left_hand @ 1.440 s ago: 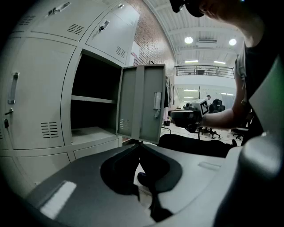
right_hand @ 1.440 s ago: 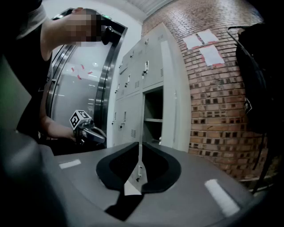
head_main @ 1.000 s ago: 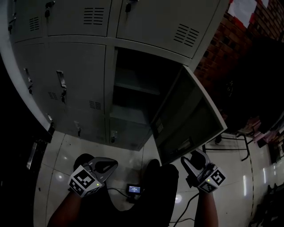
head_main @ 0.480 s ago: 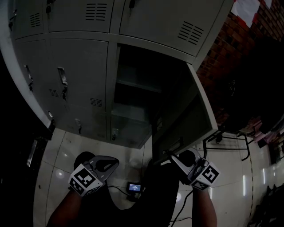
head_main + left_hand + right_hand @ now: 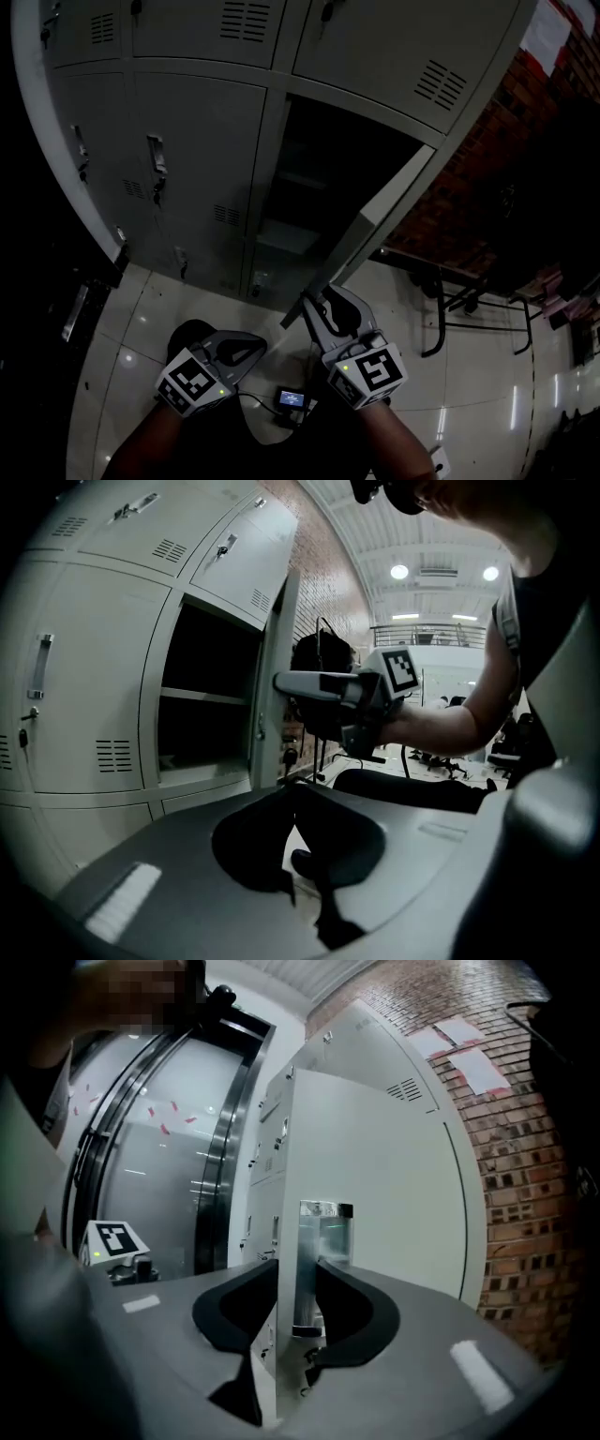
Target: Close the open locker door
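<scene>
**Q:** What does the head view show?
**A:** Grey lockers fill the top of the frame. The door stands half open and edge-on, slanting from upper right down to centre. My right gripper meets its lower edge at bottom centre. My left gripper hangs idle at lower left, above the floor.

**Q:** And the left gripper view?
**A:** Its jaws are together, with nothing between them. Beyond them, at centre, the right gripper sits at the door's edge. The dark compartment is to the left.

**Q:** The right gripper view?
**A:** The door's free edge runs up the middle, and the jaws are narrow, pinching it from both sides.

**Q:** Which step is this?
**A:** I judge closing is under way, with the door about half shut. Next I'd push the edge toward the frame and let go just before it seats.
</scene>
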`<state>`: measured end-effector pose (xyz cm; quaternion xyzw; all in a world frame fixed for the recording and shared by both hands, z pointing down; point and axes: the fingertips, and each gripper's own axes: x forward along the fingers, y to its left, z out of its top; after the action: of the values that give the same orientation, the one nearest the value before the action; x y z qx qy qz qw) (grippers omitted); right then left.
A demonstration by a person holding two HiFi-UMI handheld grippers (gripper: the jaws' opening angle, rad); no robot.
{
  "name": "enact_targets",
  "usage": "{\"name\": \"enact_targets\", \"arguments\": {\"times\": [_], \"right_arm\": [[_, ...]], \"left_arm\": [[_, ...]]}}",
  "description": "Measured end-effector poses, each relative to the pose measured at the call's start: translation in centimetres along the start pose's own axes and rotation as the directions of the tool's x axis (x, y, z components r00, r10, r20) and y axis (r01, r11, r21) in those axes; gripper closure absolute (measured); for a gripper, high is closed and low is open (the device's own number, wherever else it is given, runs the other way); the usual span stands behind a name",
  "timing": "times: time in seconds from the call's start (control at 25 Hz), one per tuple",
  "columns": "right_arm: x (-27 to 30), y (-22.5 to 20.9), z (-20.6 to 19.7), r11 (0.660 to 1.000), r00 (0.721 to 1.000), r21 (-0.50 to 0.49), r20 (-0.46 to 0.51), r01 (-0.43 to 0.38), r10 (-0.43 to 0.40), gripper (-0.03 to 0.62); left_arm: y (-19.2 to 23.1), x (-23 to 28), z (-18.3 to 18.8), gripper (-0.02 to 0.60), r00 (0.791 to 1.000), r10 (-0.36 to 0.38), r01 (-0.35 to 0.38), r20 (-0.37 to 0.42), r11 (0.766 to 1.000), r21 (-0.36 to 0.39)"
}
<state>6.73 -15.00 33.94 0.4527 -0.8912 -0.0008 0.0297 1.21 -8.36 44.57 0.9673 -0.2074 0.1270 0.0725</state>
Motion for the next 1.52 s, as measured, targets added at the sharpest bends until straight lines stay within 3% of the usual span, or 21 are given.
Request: {"name": "enact_targets", "arguments": {"times": [0.44,0.84,1.12,1.52], "right_arm": [[10.0,-1.3,0.3,0.995,0.995,0.028,-0.026,0.098,-0.098,0.456],[17.5,-5.2,0.7,0.986,0.985,-0.067,-0.069,0.151,-0.155,0.479],[20.0,-7.3,0.9,0.980,0.979,-0.083,-0.082,0.178,-0.185,0.477],[19.2,-6.9,0.7,0.988,0.987,-0.044,-0.057,0.148,-0.151,0.485]], "left_arm": [[0.6,-1.3,0.0,0.569,1.000,0.011,-0.011,0.020,1.000,-0.013],[1.0,-2.3,0.3,0.569,0.999,0.008,-0.007,0.040,1.000,-0.030],[1.2,-2.8,0.2,0.569,0.999,0.003,-0.001,0.053,0.999,-0.041],[1.3,-3.0,0.1,0.569,0.999,0.016,-0.015,0.043,0.999,-0.034]]}}
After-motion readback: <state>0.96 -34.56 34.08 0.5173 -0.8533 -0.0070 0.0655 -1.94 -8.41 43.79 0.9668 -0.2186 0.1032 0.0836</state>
